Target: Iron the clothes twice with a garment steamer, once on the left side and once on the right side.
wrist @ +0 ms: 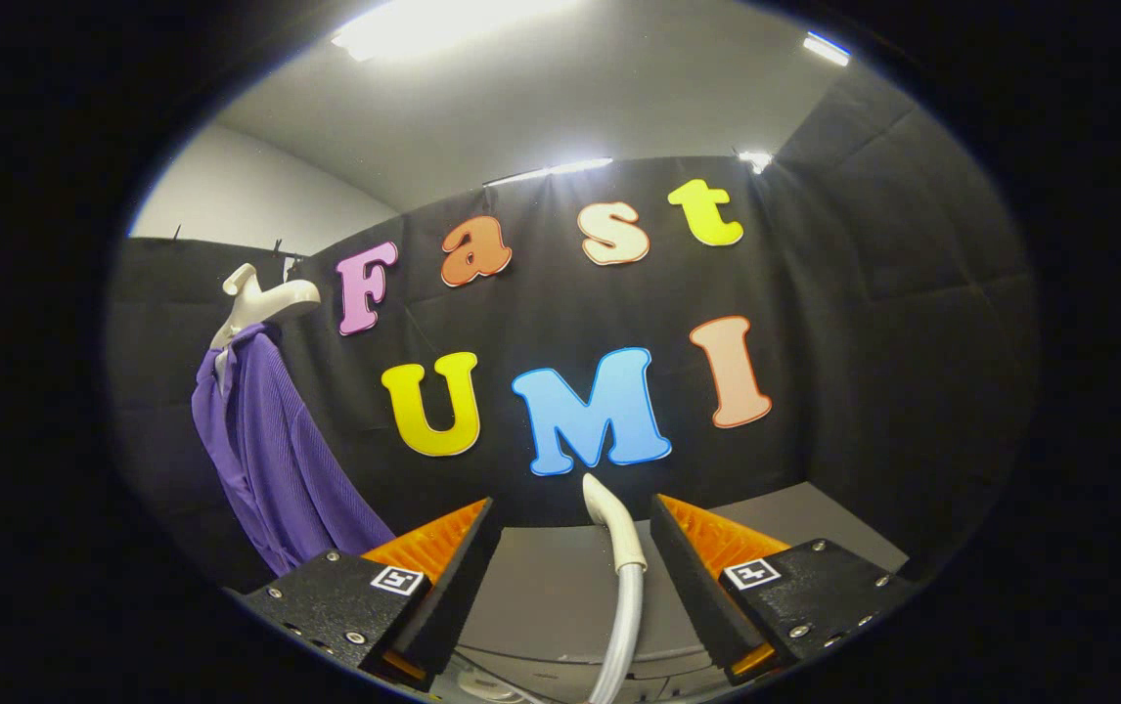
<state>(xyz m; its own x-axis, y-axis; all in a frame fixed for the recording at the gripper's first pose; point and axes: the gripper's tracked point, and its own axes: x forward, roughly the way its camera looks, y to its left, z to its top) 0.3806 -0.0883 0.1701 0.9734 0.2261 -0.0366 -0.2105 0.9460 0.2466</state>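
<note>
In the gripper view, your gripper (572, 533) had its fingers spread wide, and they gripped nothing. The steamer head (611, 518) stood upright between them, closer to the right finger, on its pale hose (622, 626), and I could not tell if it touched. The purple garment (267, 460) hung on a white hanger (262, 301) beyond the left finger, against the wall.

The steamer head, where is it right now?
In the gripper view the steamer head stands upright on its hose between the open gripper fingers, nearer the right one, in front of the booth wall.
</note>
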